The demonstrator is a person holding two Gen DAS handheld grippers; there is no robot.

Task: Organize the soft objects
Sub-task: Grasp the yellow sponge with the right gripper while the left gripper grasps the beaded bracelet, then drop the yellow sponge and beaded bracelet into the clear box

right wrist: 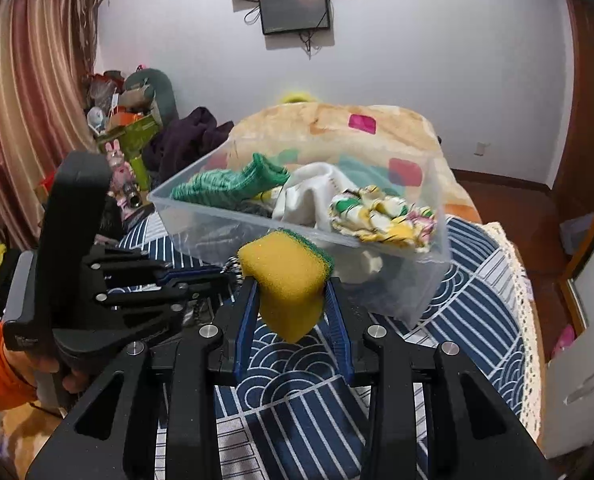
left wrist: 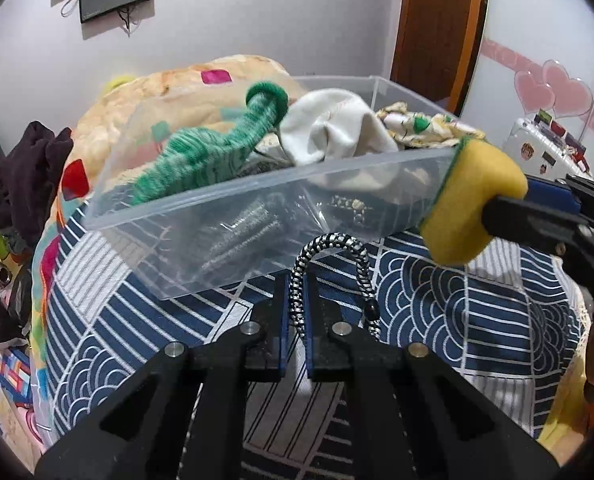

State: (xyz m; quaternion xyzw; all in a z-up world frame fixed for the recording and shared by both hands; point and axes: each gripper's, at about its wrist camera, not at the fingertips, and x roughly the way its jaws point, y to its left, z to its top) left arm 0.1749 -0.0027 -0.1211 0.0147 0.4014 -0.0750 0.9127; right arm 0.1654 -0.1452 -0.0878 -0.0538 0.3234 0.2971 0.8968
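Right tongs [right wrist: 291,300] pinching yellow sponge [right wrist: 287,280] just short of clear bin [right wrist: 429,264]; left tongs [left wrist: 297,312] clamped on braided cord [left wrist: 329,268]; could snag rim, tipping bin off bed [right wrist: 477,300]

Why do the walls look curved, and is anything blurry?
Fisheye lenses: in the right wrist view the door frame bows, with dark corners in both views. In the left wrist view the clear bin and green sock are smeared; the left gripper stays sharper.
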